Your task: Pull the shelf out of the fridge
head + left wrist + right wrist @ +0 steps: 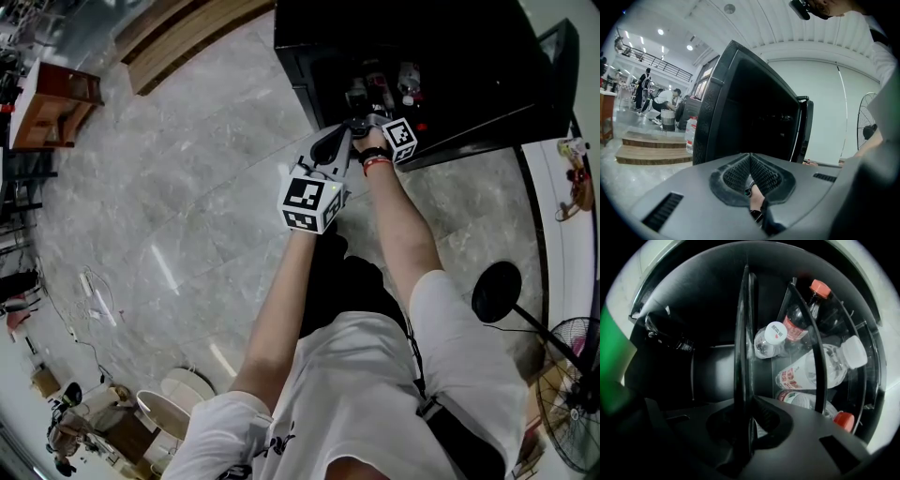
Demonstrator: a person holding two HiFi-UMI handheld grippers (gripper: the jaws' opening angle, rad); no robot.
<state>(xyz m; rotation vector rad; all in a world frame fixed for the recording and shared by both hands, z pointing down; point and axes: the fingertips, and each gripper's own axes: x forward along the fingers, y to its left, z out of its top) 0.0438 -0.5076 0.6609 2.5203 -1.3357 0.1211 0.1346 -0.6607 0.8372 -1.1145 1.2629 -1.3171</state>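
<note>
The shelf (742, 357) sits inside the open black fridge (469, 56). Its thin front edge is nipped between the nearly closed jaws of the right gripper (749, 425), a hold that suits a straight outward pull. Bottles (811, 369) lie close beside it, so a level draw seems wise. The left gripper (750, 171) hangs back, jaws together and empty, apparently spare.

bright room, fisheye-warped edges, fridge (708, 301) interior very dim.

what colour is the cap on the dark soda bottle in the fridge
Orange-red cap, clearest in the right gripper view.
</note>
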